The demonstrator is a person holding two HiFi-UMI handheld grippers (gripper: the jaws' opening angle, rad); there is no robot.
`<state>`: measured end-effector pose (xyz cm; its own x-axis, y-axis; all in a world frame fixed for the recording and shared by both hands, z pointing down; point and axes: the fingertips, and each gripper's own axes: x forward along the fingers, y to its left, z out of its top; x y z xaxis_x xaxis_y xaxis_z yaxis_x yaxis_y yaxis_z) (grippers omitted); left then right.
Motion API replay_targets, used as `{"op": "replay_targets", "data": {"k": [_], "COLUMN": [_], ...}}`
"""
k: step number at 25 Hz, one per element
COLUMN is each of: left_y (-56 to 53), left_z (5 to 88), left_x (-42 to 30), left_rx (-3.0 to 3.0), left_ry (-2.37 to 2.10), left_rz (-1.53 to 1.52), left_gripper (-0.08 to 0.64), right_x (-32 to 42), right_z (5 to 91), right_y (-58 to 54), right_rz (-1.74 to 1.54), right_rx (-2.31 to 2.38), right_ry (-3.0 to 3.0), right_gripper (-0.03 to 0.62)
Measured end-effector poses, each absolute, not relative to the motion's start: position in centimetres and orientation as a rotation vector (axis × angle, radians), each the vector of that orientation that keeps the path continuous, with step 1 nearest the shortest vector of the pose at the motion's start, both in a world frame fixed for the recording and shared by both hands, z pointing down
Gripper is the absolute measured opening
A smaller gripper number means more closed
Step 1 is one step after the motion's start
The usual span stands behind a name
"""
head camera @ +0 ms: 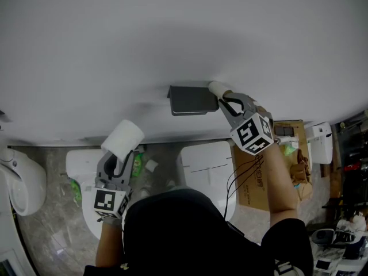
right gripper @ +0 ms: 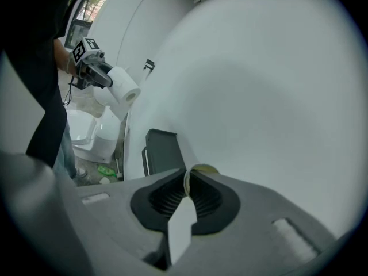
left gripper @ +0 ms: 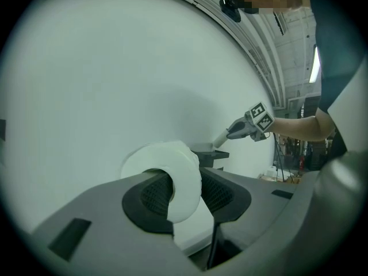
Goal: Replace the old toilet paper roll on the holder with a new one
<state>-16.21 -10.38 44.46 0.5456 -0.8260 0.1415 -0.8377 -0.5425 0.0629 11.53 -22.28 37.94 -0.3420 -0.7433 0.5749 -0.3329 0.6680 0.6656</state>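
The new white toilet paper roll [head camera: 123, 135] is clamped upright between the jaws of my left gripper [head camera: 118, 157], low and left of the holder. In the left gripper view the roll [left gripper: 172, 174] fills the gap between the pads. The dark holder [head camera: 192, 99] is fixed on the white wall. My right gripper [head camera: 223, 100] is at the holder's right end, shut on the old roll [head camera: 217, 88], a nearly bare cardboard tube. In the right gripper view the tube [right gripper: 199, 169] is pinched flat with a paper strip [right gripper: 182, 226] hanging from it, and the holder [right gripper: 163, 152] is just left.
A white wall [head camera: 172, 33] fills the upper view. Below stand white toilets [head camera: 204, 168] and another white fixture [head camera: 23, 183] at the left. A cardboard box [head camera: 287, 160] and cables lie on the floor at the right, with green litter [head camera: 137, 164] near the toilets.
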Motion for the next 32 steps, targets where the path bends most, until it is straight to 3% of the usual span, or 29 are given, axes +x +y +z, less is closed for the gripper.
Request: {"op": "replay_targets", "data": {"k": [16, 32], "left_y": [-11.4, -12.1], "left_z": [43.3, 42.4], "left_x": [-12.3, -7.5], "left_rx": [2.779, 2.877], "left_ry": [-1.233, -1.07], "left_rz": [0.198, 0.364], "left_gripper": [0.149, 0.149], "right_x": [16.4, 17.6], "right_z": [34.7, 43.5], "right_y": [-14.9, -5.0], "right_rz": [-0.13, 0.254], "right_rx": [1.262, 1.586], "right_ry": [-2.381, -2.459], "right_gripper": [0.02, 0.02]}}
